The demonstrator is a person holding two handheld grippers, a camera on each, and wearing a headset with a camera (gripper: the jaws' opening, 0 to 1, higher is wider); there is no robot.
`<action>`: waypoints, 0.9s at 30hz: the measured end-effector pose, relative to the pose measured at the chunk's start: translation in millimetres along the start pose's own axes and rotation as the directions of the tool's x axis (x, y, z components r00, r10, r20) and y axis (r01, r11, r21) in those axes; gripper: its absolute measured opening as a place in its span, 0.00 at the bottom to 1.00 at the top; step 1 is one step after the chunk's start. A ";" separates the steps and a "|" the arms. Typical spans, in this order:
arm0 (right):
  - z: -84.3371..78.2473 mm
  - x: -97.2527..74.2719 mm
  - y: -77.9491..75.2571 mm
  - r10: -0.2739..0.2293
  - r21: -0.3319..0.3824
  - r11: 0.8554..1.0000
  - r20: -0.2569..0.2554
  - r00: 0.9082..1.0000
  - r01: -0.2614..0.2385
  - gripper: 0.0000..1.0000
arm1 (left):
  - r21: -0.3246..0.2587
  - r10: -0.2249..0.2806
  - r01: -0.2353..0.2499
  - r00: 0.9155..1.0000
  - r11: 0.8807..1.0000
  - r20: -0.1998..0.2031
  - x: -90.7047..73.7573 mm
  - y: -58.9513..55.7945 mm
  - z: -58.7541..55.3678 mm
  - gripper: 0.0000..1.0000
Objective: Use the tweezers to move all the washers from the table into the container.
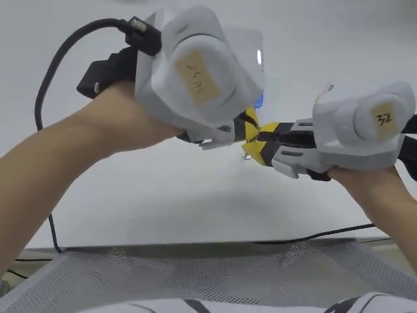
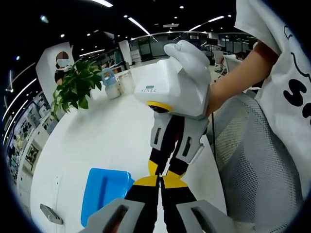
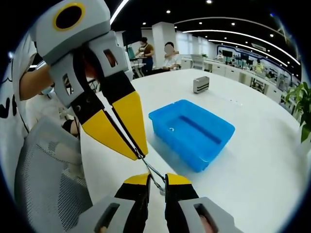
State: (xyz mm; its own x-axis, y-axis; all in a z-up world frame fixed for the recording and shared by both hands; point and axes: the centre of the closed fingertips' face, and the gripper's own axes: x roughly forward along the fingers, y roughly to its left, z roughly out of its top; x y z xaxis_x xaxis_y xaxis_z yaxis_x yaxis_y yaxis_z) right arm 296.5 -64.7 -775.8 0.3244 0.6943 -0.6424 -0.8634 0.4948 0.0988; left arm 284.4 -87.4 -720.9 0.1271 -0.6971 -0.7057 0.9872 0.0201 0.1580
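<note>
Tweezers [image 3: 150, 171]: off the table, held in mid-air between the two claws, which meet tip to tip. One end goes into the left gripper [image 3: 141, 155], whose yellow jaws are pinched to a point on it. The other end sits between the tips of the right gripper [image 3: 158, 182]; jaws there are narrow and closed on it.

From the head view both claws are level above the white table [image 1: 195, 202], one in each hand, tips touching near the middle.

Blue container [image 3: 214, 148]: on the table just beyond the tweezers, open side up. There's a small pale speck on its floor, too small to tell what it is.

Further out: a small grey box [image 3: 200, 84] well behind the container, a potted plant [image 2: 75, 87] at the far edge of the table, and a grey mesh chair [image 2: 252, 160] beside the person. A black cable [image 1: 52, 65] runs from the left gripper over the table.
</note>
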 end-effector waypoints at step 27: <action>5.1 -9.5 1.4 -0.002 -0.127 0.992 -0.037 0.999 -0.002 0.03 | 0.063 0.039 -0.036 0.998 0.997 -0.050 -9.1 -2.9 11.5 0.00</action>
State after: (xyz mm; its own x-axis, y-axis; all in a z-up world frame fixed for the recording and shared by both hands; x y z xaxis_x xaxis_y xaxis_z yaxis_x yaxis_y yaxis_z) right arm 294.1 -67.9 -765.7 0.3120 0.6736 -0.6700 -0.9062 0.4228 0.0031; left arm 279.2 -89.3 -706.9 0.1705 -0.6592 -0.7324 0.9740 0.0001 0.2267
